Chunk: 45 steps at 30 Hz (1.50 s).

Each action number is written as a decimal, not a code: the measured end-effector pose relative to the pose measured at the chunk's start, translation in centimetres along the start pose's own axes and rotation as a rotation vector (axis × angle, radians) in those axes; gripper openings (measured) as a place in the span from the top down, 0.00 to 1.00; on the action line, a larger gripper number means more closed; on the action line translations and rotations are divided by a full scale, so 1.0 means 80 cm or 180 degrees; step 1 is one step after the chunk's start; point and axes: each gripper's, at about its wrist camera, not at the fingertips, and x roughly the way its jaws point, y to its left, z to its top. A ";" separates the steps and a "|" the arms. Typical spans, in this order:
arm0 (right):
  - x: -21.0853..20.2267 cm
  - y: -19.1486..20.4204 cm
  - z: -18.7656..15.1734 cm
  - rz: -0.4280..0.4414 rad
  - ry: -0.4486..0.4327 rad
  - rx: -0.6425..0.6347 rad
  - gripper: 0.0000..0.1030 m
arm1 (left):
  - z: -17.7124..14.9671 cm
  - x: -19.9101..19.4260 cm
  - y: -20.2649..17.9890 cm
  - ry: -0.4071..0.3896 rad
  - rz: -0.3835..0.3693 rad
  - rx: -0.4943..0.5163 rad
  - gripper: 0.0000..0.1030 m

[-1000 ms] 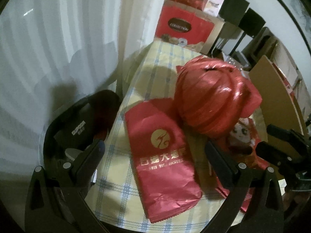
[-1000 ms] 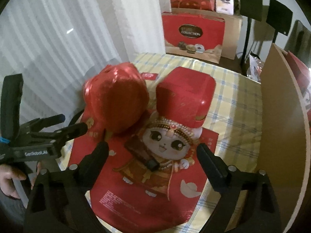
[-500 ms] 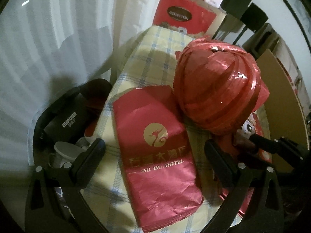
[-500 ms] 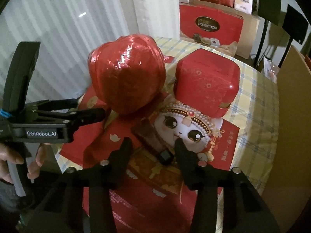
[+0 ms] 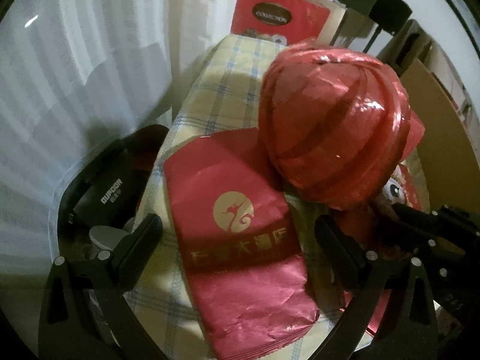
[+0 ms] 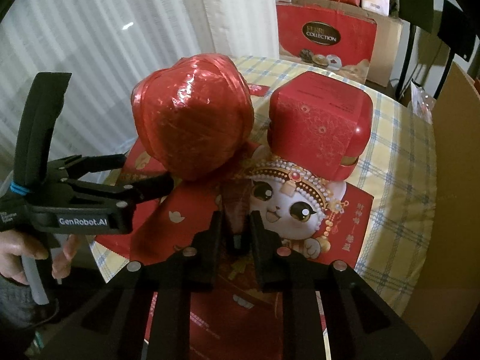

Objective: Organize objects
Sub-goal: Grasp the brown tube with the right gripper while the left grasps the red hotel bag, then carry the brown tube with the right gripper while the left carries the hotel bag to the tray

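Note:
A big ball of shiny red ribbon (image 6: 192,117) sits on a red bag printed with a cartoon cat (image 6: 288,207); it also shows in the left wrist view (image 5: 333,126). A red rounded box (image 6: 321,129) stands beside it on the bag. A flat red hotel bag (image 5: 240,234) lies on the checked tablecloth. My right gripper (image 6: 235,228) is shut on a small dark reddish object (image 6: 235,210) lying on the cat bag. My left gripper (image 5: 237,234) is open and empty over the hotel bag, and shows in the right wrist view (image 6: 144,177) beside the ball.
A brown board (image 6: 450,180) stands along the table's right side. A red Collection gift box (image 6: 327,42) stands behind the table. A black bin with a Dupoon label (image 5: 105,192) sits left of the table, before white curtains (image 5: 75,60).
My right gripper went from wide open to shut on the small dark object on the cat bag. Both grippers moved closer to the ribbon ball.

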 end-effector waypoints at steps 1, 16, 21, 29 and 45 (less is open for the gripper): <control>0.000 -0.001 0.000 -0.0006 0.0002 -0.0008 0.84 | 0.000 0.000 -0.002 0.0003 0.0017 0.0016 0.02; -0.010 -0.007 0.000 0.0028 -0.0078 0.0110 0.84 | -0.007 -0.010 0.000 -0.0142 0.0143 0.0108 0.56; -0.017 -0.012 0.001 0.0056 -0.0137 0.0190 0.84 | -0.009 -0.016 0.009 -0.0165 0.0064 0.0048 0.63; -0.030 -0.017 0.009 0.0054 -0.0220 0.0226 0.84 | -0.014 -0.032 0.020 -0.0228 -0.0009 -0.0014 0.66; -0.084 -0.027 0.019 -0.0026 -0.0480 0.0327 0.84 | 0.011 -0.119 -0.014 -0.0585 -0.0253 0.0176 0.66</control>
